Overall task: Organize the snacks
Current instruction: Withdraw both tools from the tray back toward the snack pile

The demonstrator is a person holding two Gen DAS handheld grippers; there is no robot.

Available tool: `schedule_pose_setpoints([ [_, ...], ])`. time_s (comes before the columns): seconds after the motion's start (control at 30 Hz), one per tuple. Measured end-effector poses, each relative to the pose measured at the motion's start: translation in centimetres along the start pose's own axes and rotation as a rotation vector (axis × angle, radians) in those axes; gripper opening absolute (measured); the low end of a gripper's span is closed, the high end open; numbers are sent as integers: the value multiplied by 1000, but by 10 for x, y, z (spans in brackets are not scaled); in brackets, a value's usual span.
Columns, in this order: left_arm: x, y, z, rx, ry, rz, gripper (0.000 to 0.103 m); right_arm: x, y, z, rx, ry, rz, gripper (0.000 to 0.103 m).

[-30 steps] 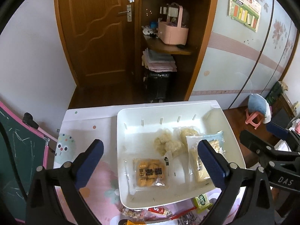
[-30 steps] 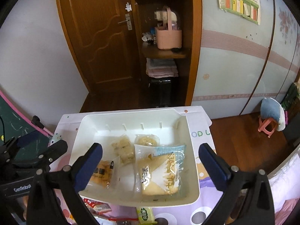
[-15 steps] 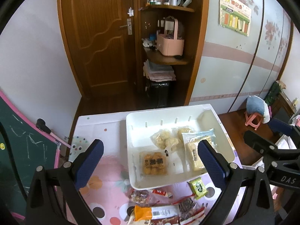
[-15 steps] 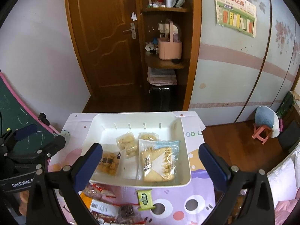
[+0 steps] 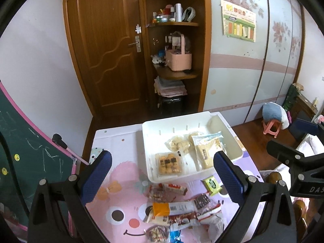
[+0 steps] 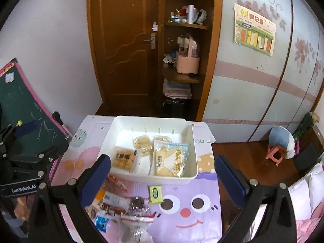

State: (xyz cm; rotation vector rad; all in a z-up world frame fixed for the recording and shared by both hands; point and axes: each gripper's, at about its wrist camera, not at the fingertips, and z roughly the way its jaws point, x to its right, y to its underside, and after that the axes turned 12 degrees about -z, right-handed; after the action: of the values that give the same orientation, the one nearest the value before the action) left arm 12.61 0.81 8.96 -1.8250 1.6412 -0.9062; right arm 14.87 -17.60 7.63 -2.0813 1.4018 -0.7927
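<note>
A white bin [image 5: 148,133] [image 6: 194,147] stands on a cartoon-print table and holds a pack of round biscuits [image 5: 169,163] [image 6: 125,159], a clear pack of pale pieces [image 5: 178,144] [image 6: 142,143] and a large yellow pack [image 5: 208,149] [image 6: 170,159]. In front of the bin lies a heap of loose snack packs [image 5: 178,210] [image 6: 119,204] and a small green packet [image 5: 211,184] [image 6: 155,194]. My left gripper [image 5: 162,174] is open and empty, held high over the table. My right gripper [image 6: 162,174] is open and empty too, above the table's front.
The table's cartoon mat [image 5: 121,182] [image 6: 188,210] ends at a far edge near a wooden door [image 5: 109,50]. A green chalkboard [image 5: 22,154] leans at the left. A pink stool [image 6: 276,155] stands on the floor at the right.
Both grippers have pulled back and up from the bin. The bin now looks smaller and the loose snacks in front of it have come into view. Both stay open.
</note>
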Motion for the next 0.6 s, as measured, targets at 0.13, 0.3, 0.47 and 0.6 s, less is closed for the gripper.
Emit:
schedule_pose_setpoints([
  [0.13,-7,26,-19,12,31,1,100,-7,20,-13,-12,-35,-2,103],
  [0.3,-12,63,-39,19,60,49,99,-16,53,-19,-43,-79,6,103],
  [0.47,-21,90,-40,-32,85,46,99,-28,80,-17,-73,-64,-22,102],
  [0.6,-30,107,-25,-123,109,17,99,-34,102,-8,-88,-110,-21,99],
])
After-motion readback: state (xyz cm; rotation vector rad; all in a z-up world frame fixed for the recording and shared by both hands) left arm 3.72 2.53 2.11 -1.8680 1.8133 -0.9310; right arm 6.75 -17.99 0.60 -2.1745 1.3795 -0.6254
